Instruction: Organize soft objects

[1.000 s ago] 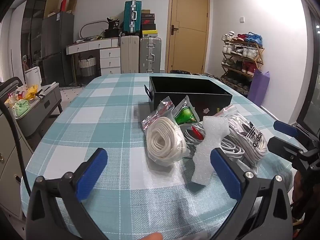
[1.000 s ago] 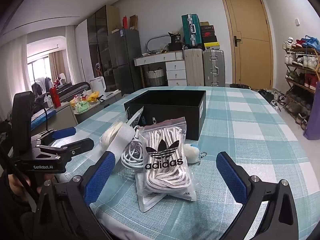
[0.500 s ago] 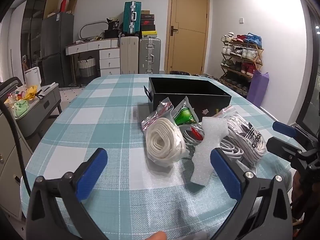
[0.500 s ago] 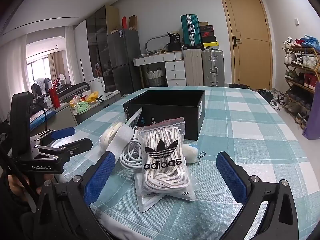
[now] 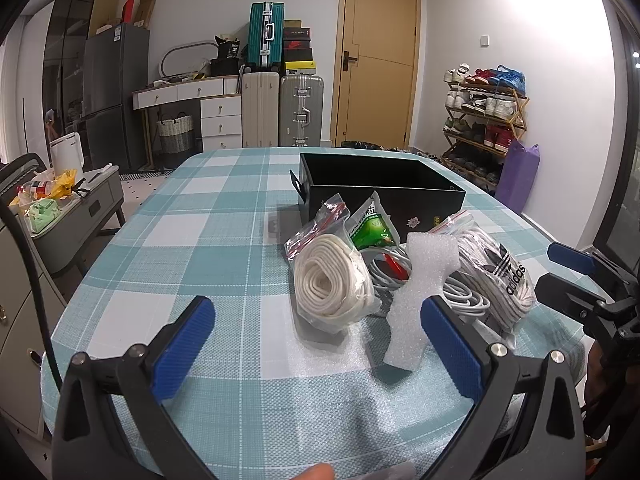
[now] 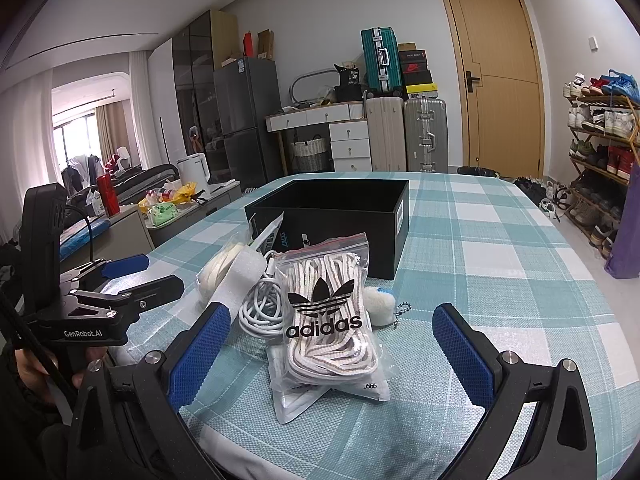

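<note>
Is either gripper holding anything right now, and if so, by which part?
Nothing is held. The left gripper and right gripper are both open above the teal checked tablecloth, short of the clear adidas-printed bag of laces.

Left gripper (image 5: 316, 340): black plastic frame, two fingers (image 5: 182, 346) faced with blue textured pads. A silver screw head sits at each finger base, with a second one further back. Seen from the right wrist view, its body carries white lettering "GenRobot.AI", a tall black block rising at the rear, and a black cable (image 6: 86, 224) looping from it. Bare skin of the hand (image 6: 32, 364) shows under the frame, against a dark sleeve.

Right gripper (image 6: 332, 348): same black frame, blue cross-hatched pads, silver screw heads.
</note>
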